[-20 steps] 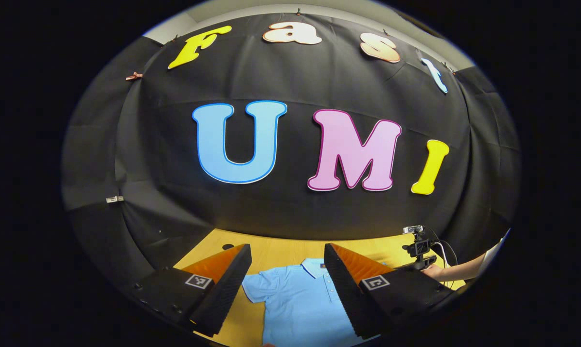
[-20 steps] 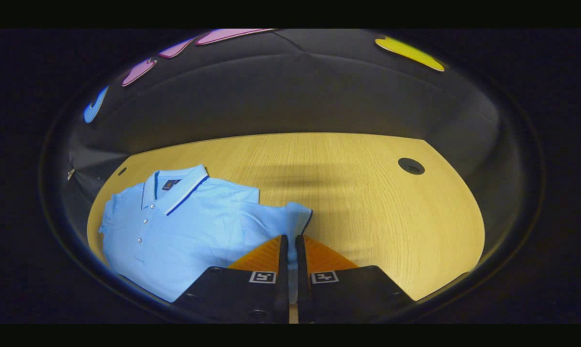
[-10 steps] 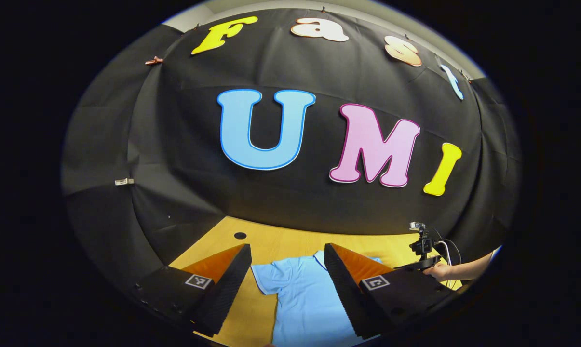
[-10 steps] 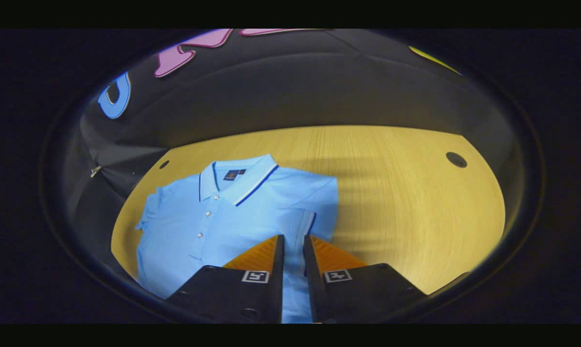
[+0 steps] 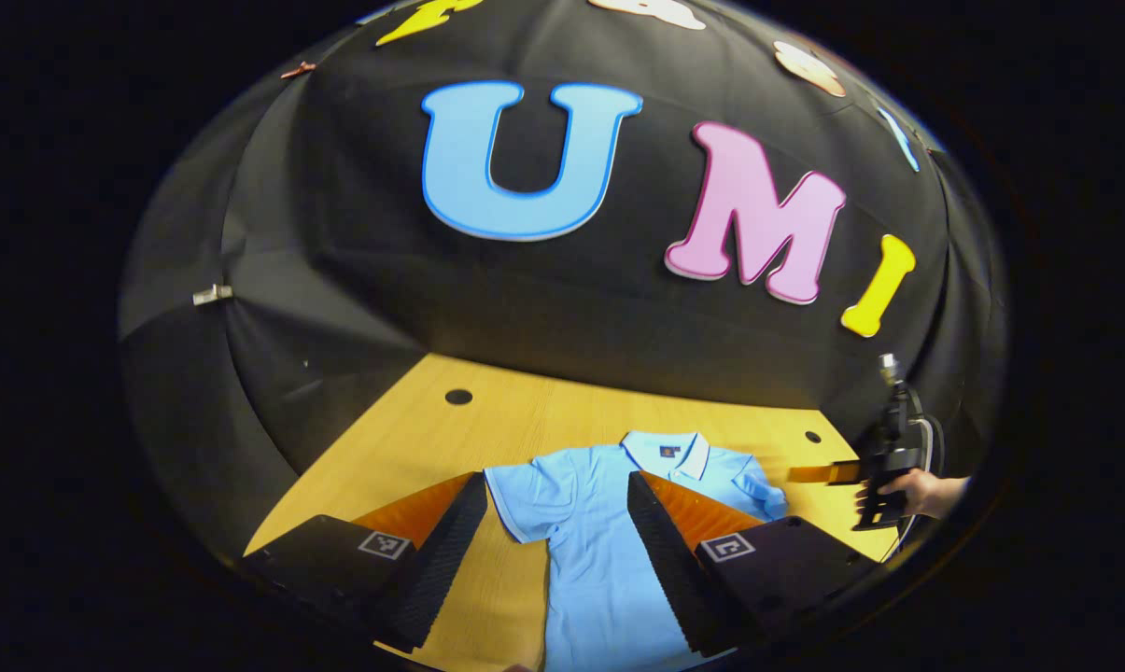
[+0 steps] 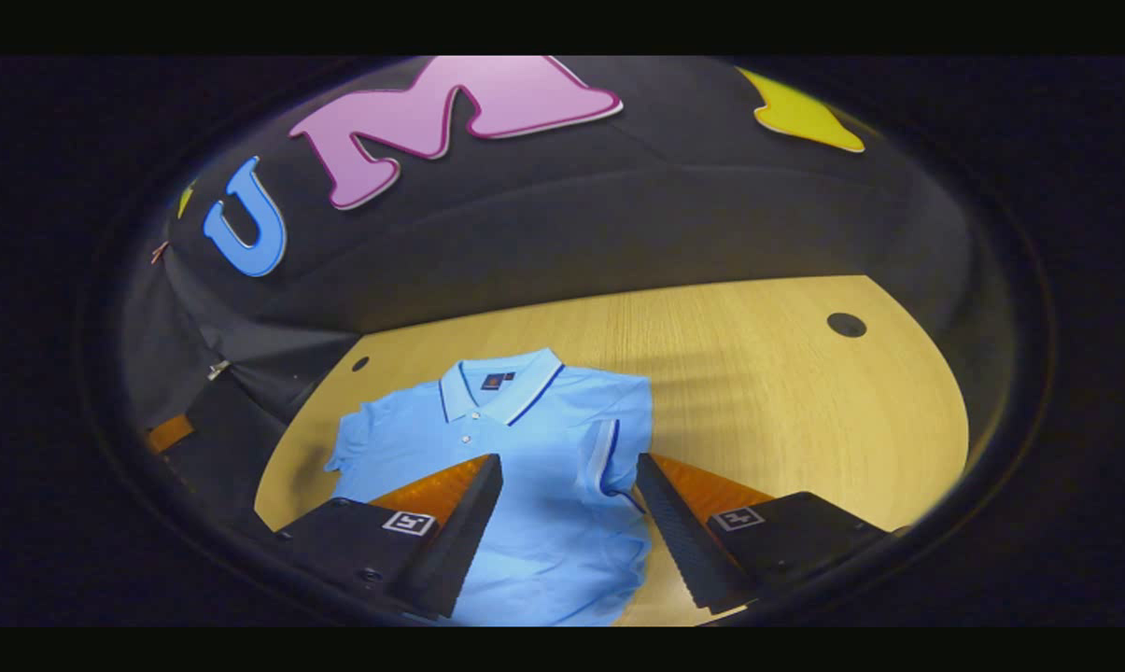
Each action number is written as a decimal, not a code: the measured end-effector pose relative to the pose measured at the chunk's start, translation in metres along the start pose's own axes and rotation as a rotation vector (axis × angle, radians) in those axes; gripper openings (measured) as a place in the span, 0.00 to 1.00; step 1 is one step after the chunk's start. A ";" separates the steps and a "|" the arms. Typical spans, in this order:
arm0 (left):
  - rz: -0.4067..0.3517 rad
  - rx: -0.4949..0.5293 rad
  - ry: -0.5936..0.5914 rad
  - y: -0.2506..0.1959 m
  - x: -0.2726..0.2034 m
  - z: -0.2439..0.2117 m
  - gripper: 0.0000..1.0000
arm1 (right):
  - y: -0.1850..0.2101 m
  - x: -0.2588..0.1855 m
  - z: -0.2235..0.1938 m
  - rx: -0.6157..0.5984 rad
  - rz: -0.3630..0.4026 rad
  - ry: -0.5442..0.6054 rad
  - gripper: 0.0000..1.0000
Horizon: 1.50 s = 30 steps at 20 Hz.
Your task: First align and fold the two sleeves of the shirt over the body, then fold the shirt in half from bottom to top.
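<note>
Above the shirt point(image 6: 525, 485), the right gripper point(image 6: 567, 504) has just released the folded sleeve point(image 6: 609, 448).
Both grippers gape empty; the left gripper point(image 5: 553, 551) takes the other sleeve point(image 5: 520, 490) next.

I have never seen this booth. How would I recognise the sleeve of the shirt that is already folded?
Look at the wooden table before the black cloth wall: a light blue polo shirt lies flat on it, collar toward the wall. In the right gripper view, the folded sleeve lies over the body on the right side. Its dark-striped cuff points inward, while the other sleeve lies spread out on the wood.
</note>
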<state>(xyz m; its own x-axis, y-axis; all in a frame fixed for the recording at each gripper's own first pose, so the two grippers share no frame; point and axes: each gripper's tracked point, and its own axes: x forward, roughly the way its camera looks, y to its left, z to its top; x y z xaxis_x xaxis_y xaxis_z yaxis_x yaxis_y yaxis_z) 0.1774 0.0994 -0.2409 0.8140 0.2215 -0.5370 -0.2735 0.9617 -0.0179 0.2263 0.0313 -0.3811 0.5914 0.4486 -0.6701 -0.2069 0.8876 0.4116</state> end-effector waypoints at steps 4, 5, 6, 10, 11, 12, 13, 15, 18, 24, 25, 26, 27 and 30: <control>0.110 0.053 0.157 0.033 0.079 -0.035 0.97 | -0.025 -0.064 0.001 -0.011 -0.054 -0.065 0.92; 0.148 0.063 0.208 0.044 0.095 -0.046 0.98 | -0.034 -0.077 -0.003 -0.002 -0.072 -0.072 0.92; 0.166 0.051 0.251 0.046 0.112 -0.058 0.97 | -0.044 -0.089 -0.010 0.008 -0.094 -0.070 0.92; 0.209 0.031 0.351 0.064 0.152 -0.082 0.97 | -0.084 -0.119 -0.045 0.077 -0.180 -0.037 0.92; 0.224 0.040 0.383 0.069 0.160 -0.089 0.97 | -0.090 -0.125 -0.052 0.099 -0.194 -0.033 0.93; 0.239 0.042 0.409 0.072 0.164 -0.096 0.97 | -0.095 -0.132 -0.056 0.120 -0.205 -0.035 0.93; 0.240 0.035 0.427 0.072 0.172 -0.099 0.97 | -0.100 -0.136 -0.057 0.135 -0.217 -0.041 0.93; 0.239 0.017 0.459 0.070 0.180 -0.107 0.97 | -0.108 -0.147 -0.060 0.151 -0.241 -0.051 0.93; 0.237 0.030 0.523 0.065 0.187 -0.127 0.95 | -0.112 -0.154 -0.059 0.162 -0.259 -0.063 0.93; 0.163 0.066 0.510 0.044 0.202 -0.127 0.42 | -0.110 -0.154 -0.060 0.181 -0.260 -0.067 0.93; 0.160 0.081 0.503 0.040 0.203 -0.126 0.30 | -0.110 -0.155 -0.060 0.176 -0.258 -0.065 0.93; 0.145 0.088 0.498 0.038 0.204 -0.125 0.17 | -0.108 -0.155 -0.061 0.172 -0.257 -0.064 0.93; 0.119 0.077 0.482 0.032 0.204 -0.122 0.14 | -0.108 -0.155 -0.062 0.171 -0.258 -0.062 0.93; 0.021 0.053 0.369 0.008 0.201 -0.091 0.07 | -0.109 -0.158 -0.063 0.167 -0.260 -0.066 0.93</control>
<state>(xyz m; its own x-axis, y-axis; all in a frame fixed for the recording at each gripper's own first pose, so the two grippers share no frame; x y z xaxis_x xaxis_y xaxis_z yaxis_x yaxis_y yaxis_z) 0.2926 0.1375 -0.4258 0.5659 0.1775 -0.8051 -0.2532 0.9668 0.0352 0.1068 -0.1295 -0.3590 0.6582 0.1962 -0.7268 0.0859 0.9396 0.3314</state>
